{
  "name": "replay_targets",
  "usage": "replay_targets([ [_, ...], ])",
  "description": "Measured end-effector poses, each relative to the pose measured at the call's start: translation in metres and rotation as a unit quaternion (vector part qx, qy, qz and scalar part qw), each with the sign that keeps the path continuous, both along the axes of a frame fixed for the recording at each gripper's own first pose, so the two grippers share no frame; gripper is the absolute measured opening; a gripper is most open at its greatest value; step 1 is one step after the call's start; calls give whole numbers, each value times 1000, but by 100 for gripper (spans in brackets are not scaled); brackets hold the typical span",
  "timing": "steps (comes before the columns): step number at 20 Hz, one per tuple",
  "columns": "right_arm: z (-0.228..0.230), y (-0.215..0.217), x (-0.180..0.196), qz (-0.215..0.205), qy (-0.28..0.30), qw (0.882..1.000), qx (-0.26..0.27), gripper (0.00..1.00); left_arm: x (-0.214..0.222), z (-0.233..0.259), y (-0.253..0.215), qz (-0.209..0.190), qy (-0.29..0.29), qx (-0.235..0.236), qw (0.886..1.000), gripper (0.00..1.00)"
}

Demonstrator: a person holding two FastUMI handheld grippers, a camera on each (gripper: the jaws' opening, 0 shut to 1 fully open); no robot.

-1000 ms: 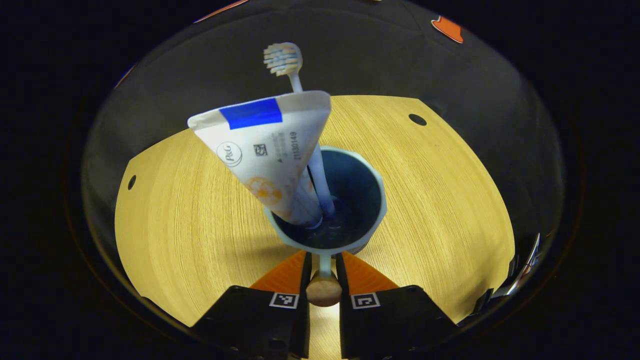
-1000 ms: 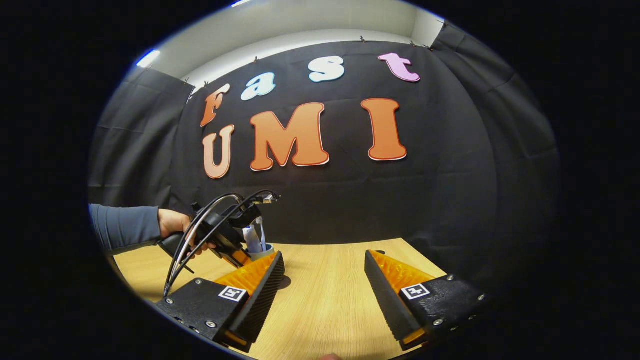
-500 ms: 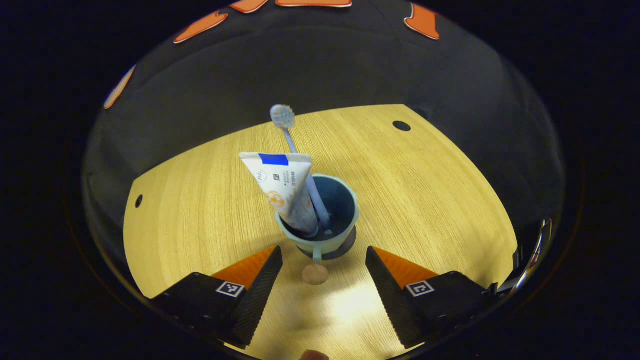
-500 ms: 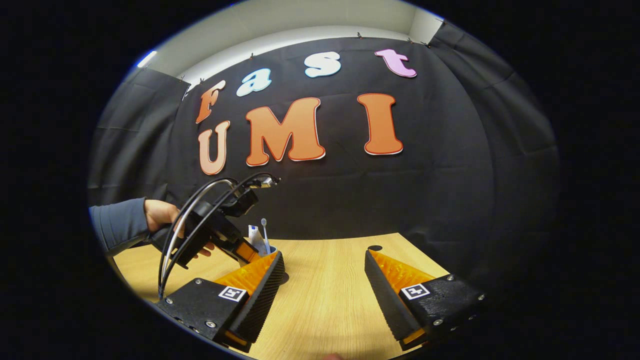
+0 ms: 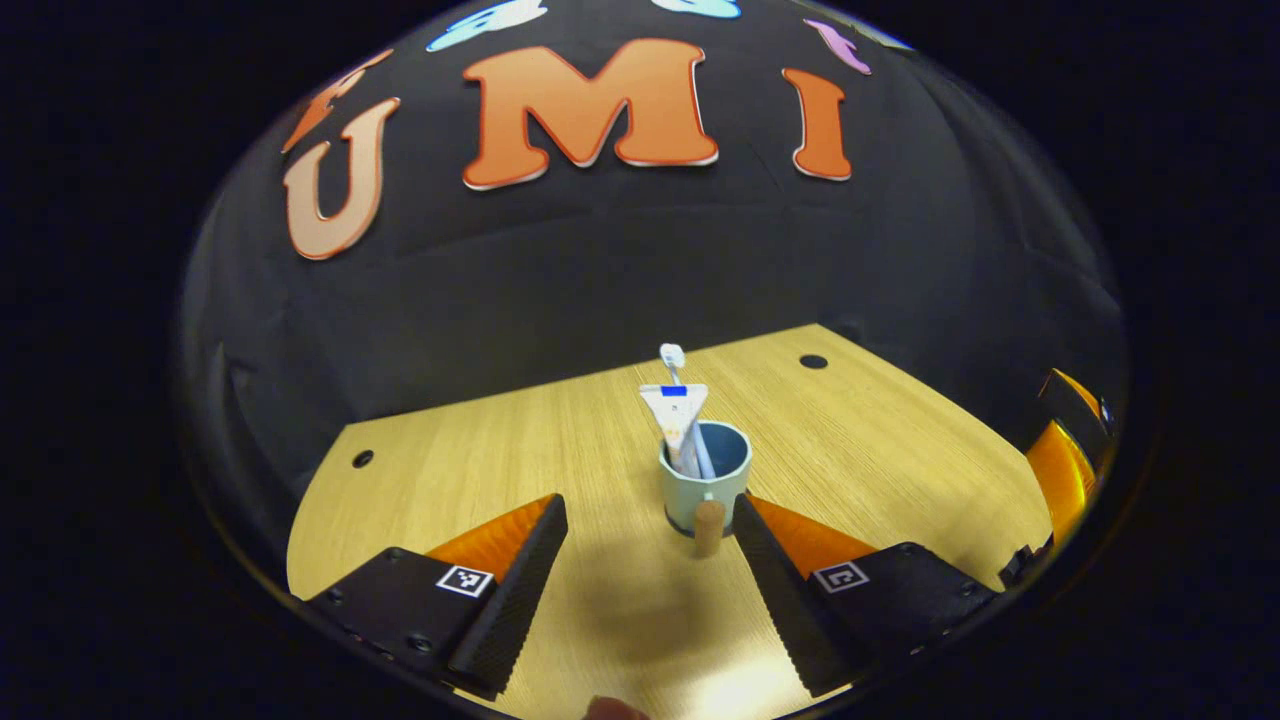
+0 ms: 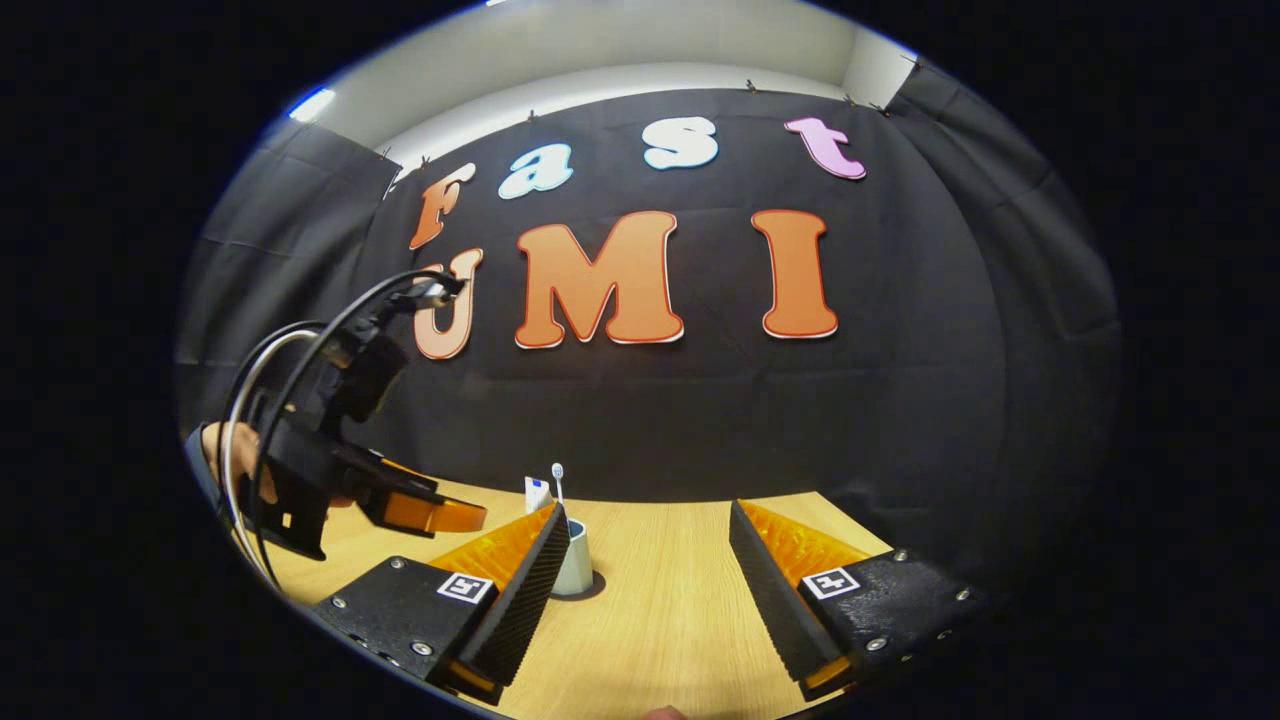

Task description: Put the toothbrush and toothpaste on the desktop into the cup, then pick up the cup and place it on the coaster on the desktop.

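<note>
A pale blue cup (image 5: pixel 705 485) stands upright on the wooden desktop (image 5: pixel 480 470), its wooden-tipped handle (image 5: pixel 708 525) pointing at me. A white toothpaste tube (image 5: pixel 675 412) and a toothbrush (image 5: pixel 672 356) stand inside it. A dark round edge shows under the cup's base; I cannot tell whether it is coaster or shadow. My left gripper (image 5: pixel 645 580) is open, a short way back from the cup and touching nothing. My right gripper (image 6: pixel 645 590) is open and empty over the desktop. In the right gripper view the cup (image 6: pixel 576 560) is half hidden behind one finger, and the left gripper (image 6: pixel 420 512) hovers to its left.
Round holes (image 5: pixel 813 361) (image 5: pixel 362 459) mark the desktop's far corners. The booth's black cloth wall stands close behind the desktop. A hand (image 6: pixel 232 462) holds the left gripper. Part of the right gripper (image 5: pixel 1060 455) shows at the right edge of the left gripper view.
My left gripper was shut on the cup's handle, opened, and has drawn back and up from the cup. The cup stays standing on the desktop. The right gripper has hardly moved.
</note>
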State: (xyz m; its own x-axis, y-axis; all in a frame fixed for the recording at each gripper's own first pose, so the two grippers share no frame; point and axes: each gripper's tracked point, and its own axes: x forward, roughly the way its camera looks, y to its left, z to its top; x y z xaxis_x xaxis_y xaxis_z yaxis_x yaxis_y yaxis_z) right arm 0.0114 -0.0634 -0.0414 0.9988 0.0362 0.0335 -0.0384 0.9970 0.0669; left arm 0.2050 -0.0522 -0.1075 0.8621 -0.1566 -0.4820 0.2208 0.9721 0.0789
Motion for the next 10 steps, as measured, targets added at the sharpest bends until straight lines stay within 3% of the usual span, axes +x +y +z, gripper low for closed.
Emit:
replay_targets([
  [6, 18, 45, 2, 25, -29, 999, -27, 97, -14, 12, -7, 40, -137, 38, 989, 99],
  [10, 27, 82, 5, 50, -44, 997, -43, 96, -33, 34, -7, 50, -212, 12, 976, 99],
])
